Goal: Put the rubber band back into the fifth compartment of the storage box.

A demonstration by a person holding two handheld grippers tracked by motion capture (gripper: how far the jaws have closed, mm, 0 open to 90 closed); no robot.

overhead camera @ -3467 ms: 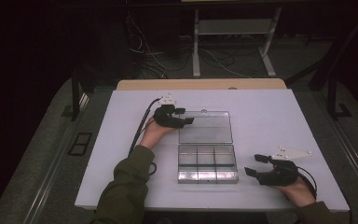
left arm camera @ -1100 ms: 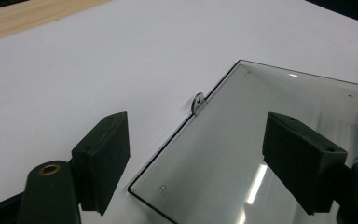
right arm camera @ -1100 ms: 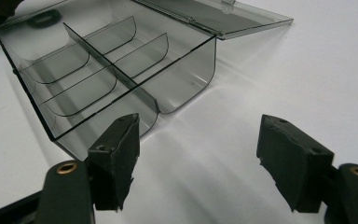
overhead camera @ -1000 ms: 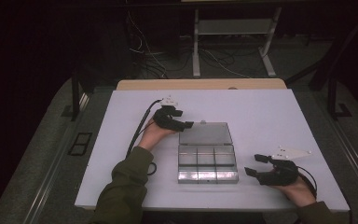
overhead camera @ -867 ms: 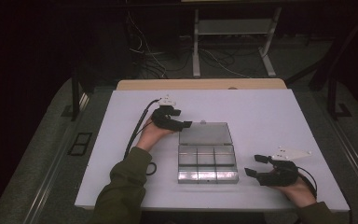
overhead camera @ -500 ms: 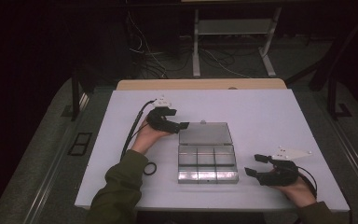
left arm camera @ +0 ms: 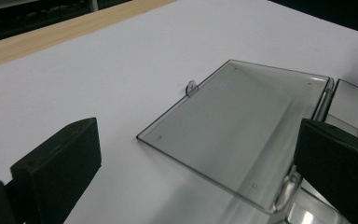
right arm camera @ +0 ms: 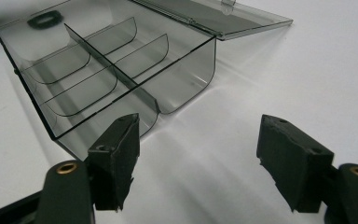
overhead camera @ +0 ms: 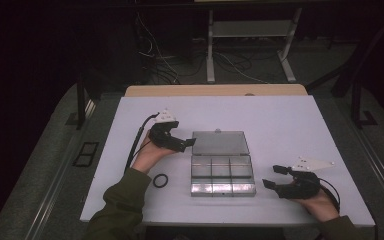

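A clear plastic compartment box [overhead camera: 222, 174] lies in the middle of the white table, its several compartments bare. Its hinged lid [overhead camera: 220, 142] is folded back flat on the table behind it. My left gripper [overhead camera: 186, 144] hovers at the lid's left edge. In the left gripper view its jaws have just been opening; the left gripper [left arm camera: 198, 158] stands open, touching nothing, with the lid [left arm camera: 242, 126] beyond them. My right gripper [overhead camera: 271, 176] rests right of the box, open and holding nothing. In the right gripper view the right gripper [right arm camera: 196, 158] faces the box [right arm camera: 107, 79].
A small black ring [overhead camera: 160, 180] lies on the table left of the box, by the left forearm. The white tabletop [overhead camera: 290, 125] ends at a wooden strip [overhead camera: 215, 90] at the back. Dark floor, cables and a metal stand lie beyond.
The lid, earlier raised at my left gripper, has come down flat behind the box. My left gripper has let go, opened and drawn away to the left. The right gripper has not moved.
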